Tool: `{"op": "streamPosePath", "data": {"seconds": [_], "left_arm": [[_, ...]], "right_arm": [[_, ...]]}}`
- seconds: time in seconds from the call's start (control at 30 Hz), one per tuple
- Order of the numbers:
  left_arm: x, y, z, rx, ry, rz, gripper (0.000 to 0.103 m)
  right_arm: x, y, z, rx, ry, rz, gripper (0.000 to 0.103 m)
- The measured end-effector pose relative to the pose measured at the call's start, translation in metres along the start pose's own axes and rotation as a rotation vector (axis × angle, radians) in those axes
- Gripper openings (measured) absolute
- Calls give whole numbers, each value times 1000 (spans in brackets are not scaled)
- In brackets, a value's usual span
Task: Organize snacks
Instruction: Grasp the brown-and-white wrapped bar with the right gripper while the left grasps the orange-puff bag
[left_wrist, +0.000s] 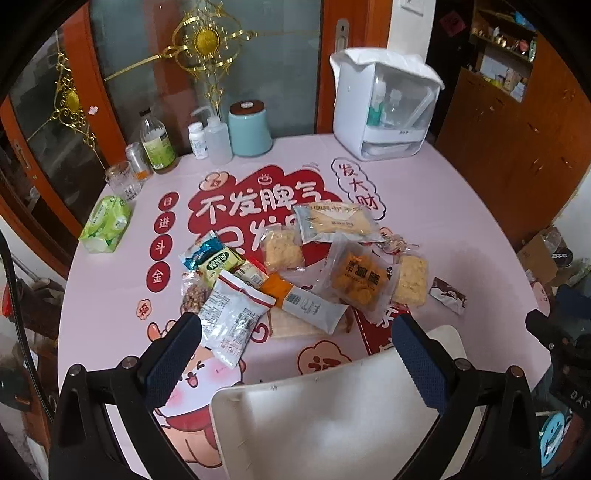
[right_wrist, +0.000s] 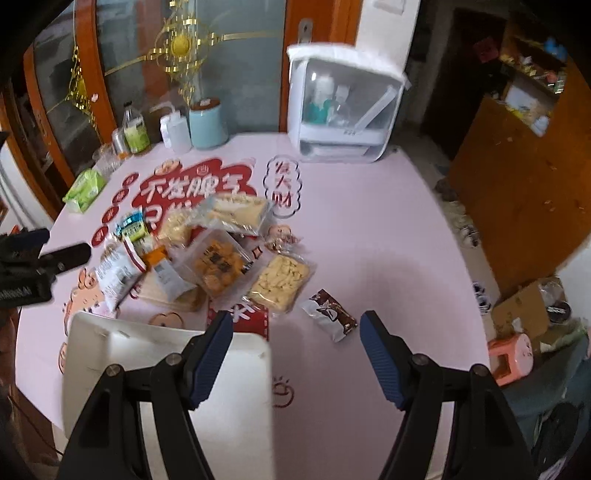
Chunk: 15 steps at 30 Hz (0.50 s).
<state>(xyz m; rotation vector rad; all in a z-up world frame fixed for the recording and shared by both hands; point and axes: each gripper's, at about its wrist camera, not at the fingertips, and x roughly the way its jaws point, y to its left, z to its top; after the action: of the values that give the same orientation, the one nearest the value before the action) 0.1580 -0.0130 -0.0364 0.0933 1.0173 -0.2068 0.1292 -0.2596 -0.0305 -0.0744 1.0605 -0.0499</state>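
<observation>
A: Left wrist view? Looks down and forward over the near edge of the round table (left_wrist: 110, 302), between its own blue pads (left_wrist: 173, 362), white chair back (left_wrist: 325, 417) right under it.

B: Right wrist view sits further right, same facing, a bit blurred. It catches the left gripper (right_wrist: 55, 251) at its left edge.

A: Shared part?

B: Snack pile (left_wrist: 295, 273) mid-table in both, plus the white storage box (left_wrist: 384, 107) and teal canister (left_wrist: 249, 127) at the far edge. Both fairly near the pile.
</observation>
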Motion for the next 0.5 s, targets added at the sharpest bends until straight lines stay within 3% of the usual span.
{"op": "streamPosePath", "data": {"seconds": [0.33, 0.5], "left_arm": [[99, -43, 37, -84, 243, 63, 102], [145, -61, 41, -183, 340, 85, 102]], "right_arm": [[133, -64, -1, -147, 154, 99, 72], [173, -80, -8, -202, 206, 155, 72]]}}
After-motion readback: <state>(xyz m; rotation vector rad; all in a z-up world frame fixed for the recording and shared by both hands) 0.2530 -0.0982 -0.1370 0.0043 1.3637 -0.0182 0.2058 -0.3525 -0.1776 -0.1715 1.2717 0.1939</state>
